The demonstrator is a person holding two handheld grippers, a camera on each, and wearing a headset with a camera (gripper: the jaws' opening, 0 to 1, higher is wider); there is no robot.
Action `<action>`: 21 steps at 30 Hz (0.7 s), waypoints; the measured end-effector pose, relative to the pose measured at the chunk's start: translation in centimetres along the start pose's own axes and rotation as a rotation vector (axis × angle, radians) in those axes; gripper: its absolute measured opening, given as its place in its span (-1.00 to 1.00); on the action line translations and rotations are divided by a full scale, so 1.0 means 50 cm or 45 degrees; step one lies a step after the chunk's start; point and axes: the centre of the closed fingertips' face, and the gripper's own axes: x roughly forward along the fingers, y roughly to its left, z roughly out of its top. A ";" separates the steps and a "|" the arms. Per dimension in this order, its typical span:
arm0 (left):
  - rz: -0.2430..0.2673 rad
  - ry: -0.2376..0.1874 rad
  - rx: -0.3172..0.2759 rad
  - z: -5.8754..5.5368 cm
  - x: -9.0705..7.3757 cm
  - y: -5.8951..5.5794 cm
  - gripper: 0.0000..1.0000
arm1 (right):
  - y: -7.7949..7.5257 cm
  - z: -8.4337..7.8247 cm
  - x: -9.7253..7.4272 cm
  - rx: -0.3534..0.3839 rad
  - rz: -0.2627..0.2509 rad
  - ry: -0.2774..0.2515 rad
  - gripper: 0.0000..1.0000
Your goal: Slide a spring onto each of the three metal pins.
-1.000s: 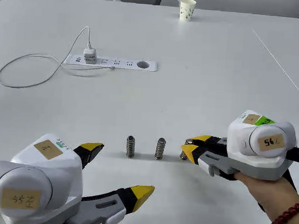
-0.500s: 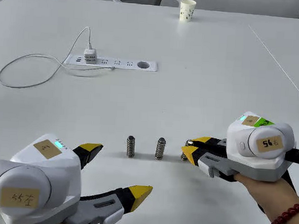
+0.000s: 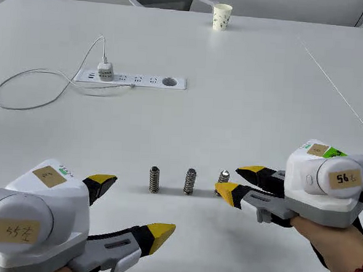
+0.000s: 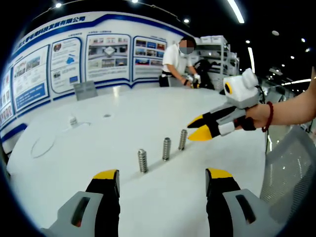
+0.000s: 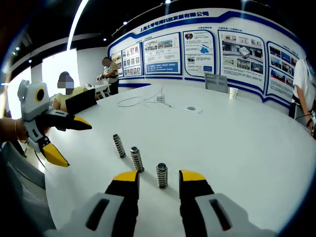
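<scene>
Three upright metal pins stand in a row on the white table, each with a spring coiled round it: the left spring [image 3: 154, 179], the middle spring [image 3: 190, 181] and the right spring [image 3: 223, 176]. My right gripper [image 3: 229, 178] is open, its yellow tips either side of the right spring [image 5: 161, 175] without pressing on it. In the right gripper view the tips of the right gripper [image 5: 160, 176] flank that spring. My left gripper [image 3: 141, 204] is open and holds nothing, in front of the row and to its left. The left gripper [image 4: 163, 174] faces the springs [image 4: 166, 148].
A white power strip [image 3: 132, 79] with a charger and a looping cable [image 3: 24, 80] lies further back on the left. A paper cup [image 3: 221, 17] stands at the far edge, near a chair. People stand in the room beyond.
My right gripper has drawn back slightly to the right, so more of the right spring shows between its tips. The left gripper has barely moved.
</scene>
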 end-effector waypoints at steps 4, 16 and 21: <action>0.003 0.004 0.001 0.000 -0.005 0.004 0.45 | 0.006 0.000 -0.019 0.028 0.015 0.002 -0.24; 0.014 0.011 -0.002 0.001 -0.025 0.010 0.54 | 0.033 0.002 -0.066 0.048 0.032 0.005 0.10; 0.006 0.021 0.001 0.002 -0.034 0.007 0.58 | 0.041 0.003 -0.083 0.059 0.026 -0.002 0.20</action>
